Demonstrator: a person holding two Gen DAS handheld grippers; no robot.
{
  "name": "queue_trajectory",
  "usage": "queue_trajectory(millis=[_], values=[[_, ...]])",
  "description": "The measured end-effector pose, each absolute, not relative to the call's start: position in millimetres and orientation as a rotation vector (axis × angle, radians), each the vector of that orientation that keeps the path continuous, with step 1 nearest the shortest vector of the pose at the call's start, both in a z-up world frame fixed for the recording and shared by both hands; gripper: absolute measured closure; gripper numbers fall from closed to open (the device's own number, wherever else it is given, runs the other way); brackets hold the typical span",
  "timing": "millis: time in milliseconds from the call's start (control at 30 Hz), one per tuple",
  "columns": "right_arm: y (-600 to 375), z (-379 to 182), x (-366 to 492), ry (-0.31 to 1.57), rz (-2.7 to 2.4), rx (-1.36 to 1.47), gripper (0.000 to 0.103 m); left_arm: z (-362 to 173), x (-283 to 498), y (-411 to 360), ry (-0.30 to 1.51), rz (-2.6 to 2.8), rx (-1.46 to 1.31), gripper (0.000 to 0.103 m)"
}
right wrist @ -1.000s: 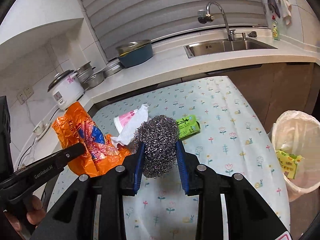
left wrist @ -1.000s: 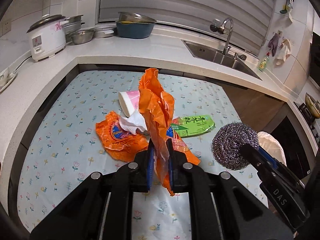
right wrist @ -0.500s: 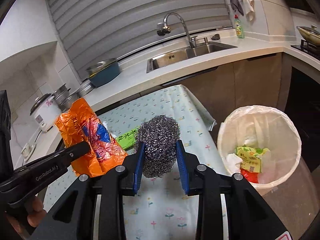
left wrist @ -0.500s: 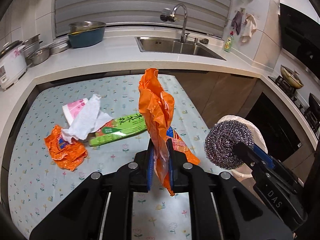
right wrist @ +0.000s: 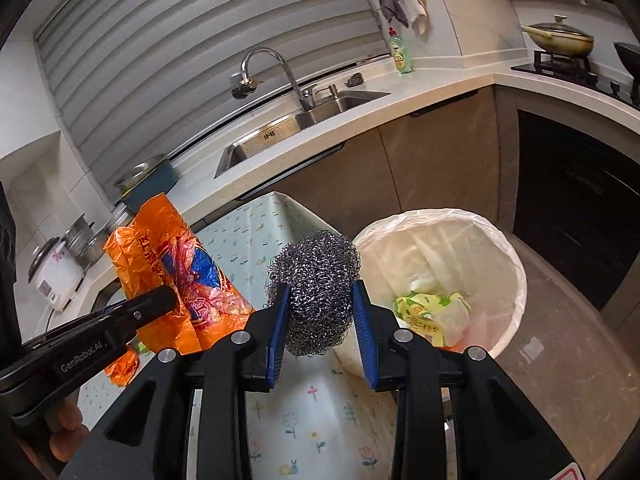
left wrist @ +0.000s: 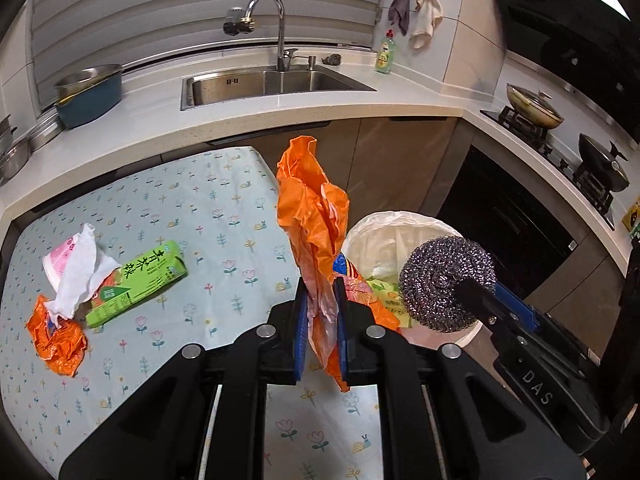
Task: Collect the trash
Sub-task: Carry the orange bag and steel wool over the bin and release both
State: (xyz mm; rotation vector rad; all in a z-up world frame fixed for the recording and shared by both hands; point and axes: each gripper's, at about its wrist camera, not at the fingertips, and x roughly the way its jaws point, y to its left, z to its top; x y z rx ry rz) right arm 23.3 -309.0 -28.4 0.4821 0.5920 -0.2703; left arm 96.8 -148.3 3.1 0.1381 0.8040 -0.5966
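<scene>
Currently, per both wrist views:

Left gripper: clamped on the orange plastic bag; blue pads are pressed onto the crumpled film, which stands up above the fingers and hangs a little below them.
Orange plastic bag, right view: held off the table, blue and red print seen on its side, left gripper's black finger across its lower part.
Right gripper: closed on the steel wool scrubber; the ball is pinched between the two blue pads and bulges above them.
Steel wool scrubber, left view: held in front of the trash bin, overlapping its rim in the picture; whether it is over the opening cannot be told from this view.
Trash bin: white liner, set on the floor just beside the table's edge; yellow-green wrappers are seen lying inside.
Table: covered by a pale floral cloth.
Left on the table: green carton lying flat; white tissue draped over a pink cup; a crumpled orange wrapper just beside the tissue, near the cloth's left edge.
Background: sink with faucet on the white counter, dish soap bottle near the wall, blue basin to the sink's left.
</scene>
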Motion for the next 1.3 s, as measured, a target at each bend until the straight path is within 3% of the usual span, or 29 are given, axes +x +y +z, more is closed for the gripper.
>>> queue_trajectory(millis=[500,900,1300], values=[[-358.8,-42.6,7.1,0.594,-0.361,0.538,0.073,-13.1,99.9,-212.5,0.856,-0.685,0.177,0.091],[-374.7,-47.4,3.5,0.599,-0.387,0.556,0.073,-14.8,102.5,-237.8,0.847,-0.702,0.189,0.078],[-375.4,-48.6,11.1,0.608,-0.378,0.556,0.072,-14.0,107.5,-227.1,0.845,-0.665,0.176,0.073]])
